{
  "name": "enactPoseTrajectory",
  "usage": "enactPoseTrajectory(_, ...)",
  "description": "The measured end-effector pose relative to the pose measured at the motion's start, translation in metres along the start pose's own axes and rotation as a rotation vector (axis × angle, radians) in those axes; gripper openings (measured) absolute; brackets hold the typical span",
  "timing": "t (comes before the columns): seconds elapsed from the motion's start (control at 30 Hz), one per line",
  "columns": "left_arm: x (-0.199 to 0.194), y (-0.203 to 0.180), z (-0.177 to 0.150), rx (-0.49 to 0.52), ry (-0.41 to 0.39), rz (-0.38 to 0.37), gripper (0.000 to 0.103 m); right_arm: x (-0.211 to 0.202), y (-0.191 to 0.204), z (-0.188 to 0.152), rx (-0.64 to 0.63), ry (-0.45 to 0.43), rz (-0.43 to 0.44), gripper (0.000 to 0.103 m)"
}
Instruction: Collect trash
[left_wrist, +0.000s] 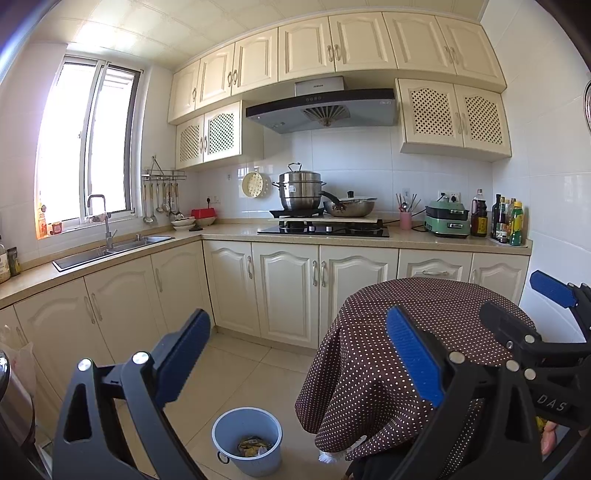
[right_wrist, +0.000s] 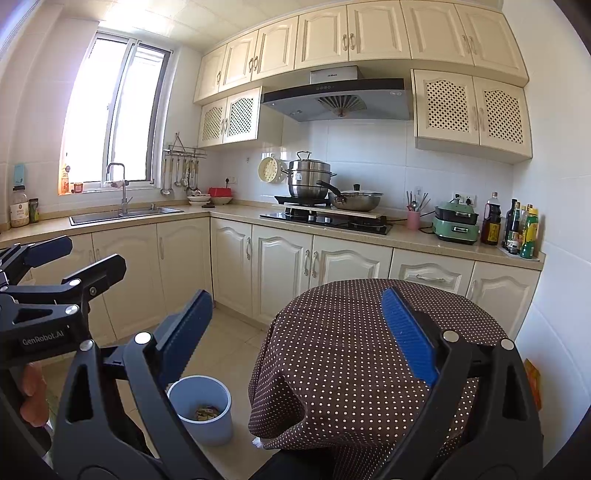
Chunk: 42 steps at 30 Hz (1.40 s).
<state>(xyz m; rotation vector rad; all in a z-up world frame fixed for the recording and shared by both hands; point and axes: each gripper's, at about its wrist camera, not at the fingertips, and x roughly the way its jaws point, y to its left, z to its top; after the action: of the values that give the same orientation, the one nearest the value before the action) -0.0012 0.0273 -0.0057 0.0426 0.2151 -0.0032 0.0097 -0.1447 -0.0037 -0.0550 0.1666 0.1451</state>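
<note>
A light blue bin (left_wrist: 246, 440) stands on the tiled floor beside a round table with a brown polka-dot cloth (left_wrist: 424, 325). Yellowish wrapper trash (left_wrist: 253, 445) lies at its bottom. The bin also shows in the right wrist view (right_wrist: 201, 408), with the trash (right_wrist: 207, 412) inside. My left gripper (left_wrist: 299, 354) is open and empty, held above the floor and bin. My right gripper (right_wrist: 295, 332) is open and empty over the table's left edge (right_wrist: 369, 332). The right gripper shows at the far right of the left wrist view (left_wrist: 517, 306), the left gripper at the far left of the right wrist view (right_wrist: 77, 258).
Cream base cabinets (left_wrist: 284, 291) run along the back and left walls under a counter with a sink (left_wrist: 110, 251), a hob with pots (left_wrist: 325, 229), a green cooker (left_wrist: 447, 219) and bottles (left_wrist: 508, 221). A steel bin (left_wrist: 14, 406) stands at the lower left.
</note>
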Motion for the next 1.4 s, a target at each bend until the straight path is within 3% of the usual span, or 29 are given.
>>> enactPoseTrajectory(1.4,0.0020,0.0038,-0.0088,-0.007,0.012,0.001,0.094,0.0091,0.0103,-0.0027,0.003,0.030,0.007,0.092)
